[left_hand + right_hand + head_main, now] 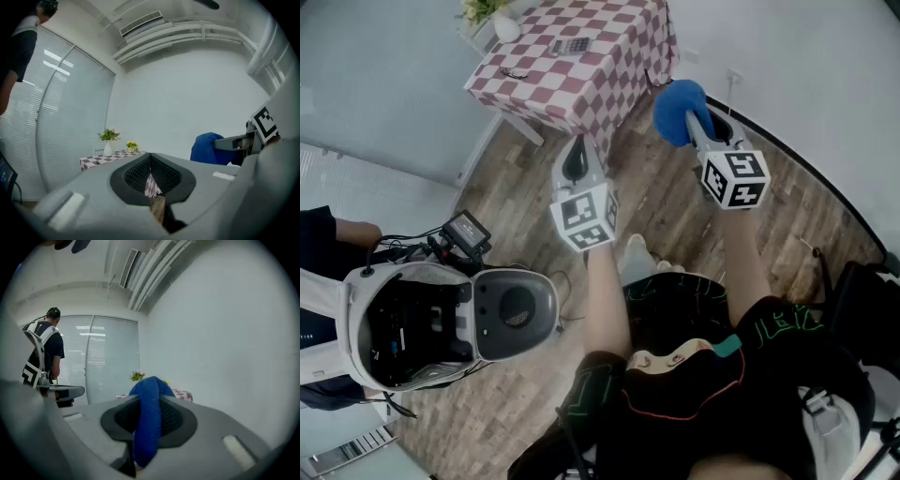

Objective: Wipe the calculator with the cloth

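Note:
The calculator (570, 45) lies on a table with a red-and-white checked cloth (581, 89), far ahead of both grippers. My right gripper (692, 120) is held up in the air, shut on a bunched blue cloth (677, 108). In the right gripper view the cloth (149, 418) runs between the jaws and hides their tips. My left gripper (576, 155) hangs beside it to the left, shut with nothing held. In the left gripper view its jaws meet at the tip, and the blue cloth (208, 147) shows to the right.
A white vase with a plant (505, 25) stands on the table's far left corner. A white backpack-style rig (441, 323) with a small screen sits at the left on the wooden floor. A person (43, 352) stands by the blinds. A white wall runs along the right.

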The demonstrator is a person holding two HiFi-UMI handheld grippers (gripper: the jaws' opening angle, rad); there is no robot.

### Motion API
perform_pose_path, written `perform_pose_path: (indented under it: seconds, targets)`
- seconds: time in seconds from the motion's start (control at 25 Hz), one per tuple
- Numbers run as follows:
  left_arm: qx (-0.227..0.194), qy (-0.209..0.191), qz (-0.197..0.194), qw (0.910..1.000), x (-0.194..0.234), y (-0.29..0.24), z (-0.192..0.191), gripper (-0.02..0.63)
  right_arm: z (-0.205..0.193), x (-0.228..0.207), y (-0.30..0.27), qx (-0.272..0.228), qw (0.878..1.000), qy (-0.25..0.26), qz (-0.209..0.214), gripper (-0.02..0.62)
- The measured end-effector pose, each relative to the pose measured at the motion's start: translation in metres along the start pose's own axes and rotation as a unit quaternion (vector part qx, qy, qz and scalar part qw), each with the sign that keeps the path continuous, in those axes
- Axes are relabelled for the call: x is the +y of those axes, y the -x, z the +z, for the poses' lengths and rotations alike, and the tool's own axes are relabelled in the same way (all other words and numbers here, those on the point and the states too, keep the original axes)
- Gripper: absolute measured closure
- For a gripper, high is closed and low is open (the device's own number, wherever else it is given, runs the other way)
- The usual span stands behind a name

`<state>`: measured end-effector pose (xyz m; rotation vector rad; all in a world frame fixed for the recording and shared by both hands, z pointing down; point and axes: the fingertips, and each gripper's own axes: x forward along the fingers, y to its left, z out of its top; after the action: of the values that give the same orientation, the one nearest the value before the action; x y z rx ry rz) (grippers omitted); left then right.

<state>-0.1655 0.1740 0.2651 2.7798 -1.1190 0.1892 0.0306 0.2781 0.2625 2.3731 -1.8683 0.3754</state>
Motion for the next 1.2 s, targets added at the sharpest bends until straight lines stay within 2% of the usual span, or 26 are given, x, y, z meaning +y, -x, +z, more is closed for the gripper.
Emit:
perform_pose_path:
  seconds: [0.4, 0.84, 1.04, 1.2]
  targets:
    - [-0.002, 0.013, 0.008, 0.9999, 0.0, 0.003, 0.0, 0.597, 0.008, -0.005, 0.003, -0.022, 1.0, -0.007, 0.002, 0.512]
    - [-0.026, 0.005, 0.006, 0.9996, -0.008, -0.014, 0.031, 0.597, 0.037, -0.025, -0.005, -0.031, 0.999, 0.001, 0.006, 0.512]
    - [-0.017, 0.007, 0.011, 0.9998, 0.003, -0.029, 0.018, 0.597, 0.022, -0.024, -0.026, -0.016, 1.0, -0.002, 0.015, 0.512]
    - [-0.005, 0.018, 0.014, 0.9997, 0.012, -0.061, 0.0, 0.597, 0.011, -0.029, -0.055, -0.002, 1.0, 0.005, 0.03, 0.512]
